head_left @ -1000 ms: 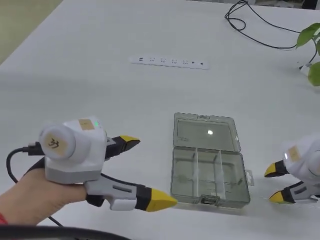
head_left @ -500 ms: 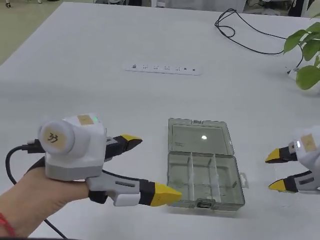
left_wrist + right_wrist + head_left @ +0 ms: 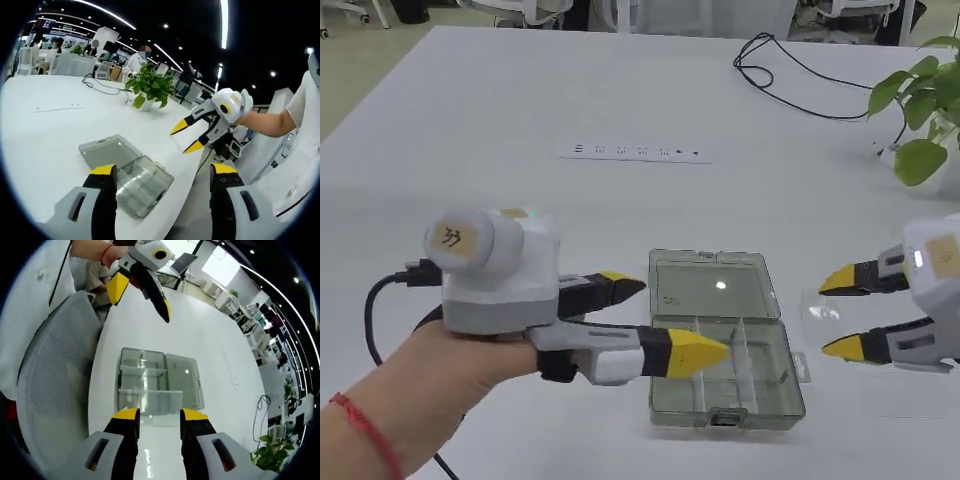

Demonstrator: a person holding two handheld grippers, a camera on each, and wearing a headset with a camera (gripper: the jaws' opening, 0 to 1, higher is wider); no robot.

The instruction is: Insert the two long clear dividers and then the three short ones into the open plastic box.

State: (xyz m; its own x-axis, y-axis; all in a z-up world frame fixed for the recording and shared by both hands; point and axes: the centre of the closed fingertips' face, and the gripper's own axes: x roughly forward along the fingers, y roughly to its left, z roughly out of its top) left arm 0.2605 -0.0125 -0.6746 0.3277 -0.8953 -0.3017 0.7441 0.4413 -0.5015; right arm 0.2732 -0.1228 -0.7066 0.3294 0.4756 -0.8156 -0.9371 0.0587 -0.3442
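The open clear plastic box (image 3: pixel 725 395) lies on the white table, lid (image 3: pixel 712 283) flat behind it, with clear dividers (image 3: pixel 741 352) standing inside. My left gripper (image 3: pixel 665 318) hovers open and empty over the box's left side. My right gripper (image 3: pixel 837 314) is just right of the box, its jaws closed on the edges of a clear divider (image 3: pixel 150 407), which shows faintly between its tips as a clear divider (image 3: pixel 815 312). The left gripper view has the box (image 3: pixel 130 175) below its open jaws and the right gripper (image 3: pixel 192 135) beyond.
A white power strip (image 3: pixel 635 152) lies behind the box. A black cable (image 3: pixel 790 80) and a green plant (image 3: pixel 920 110) are at the far right. A grey mesh chair (image 3: pixel 50 365) stands beside the table.
My left gripper has moved right, from beside the box to over its left part. The right gripper has come slightly nearer the box and farther up the table. The head camera has shifted.
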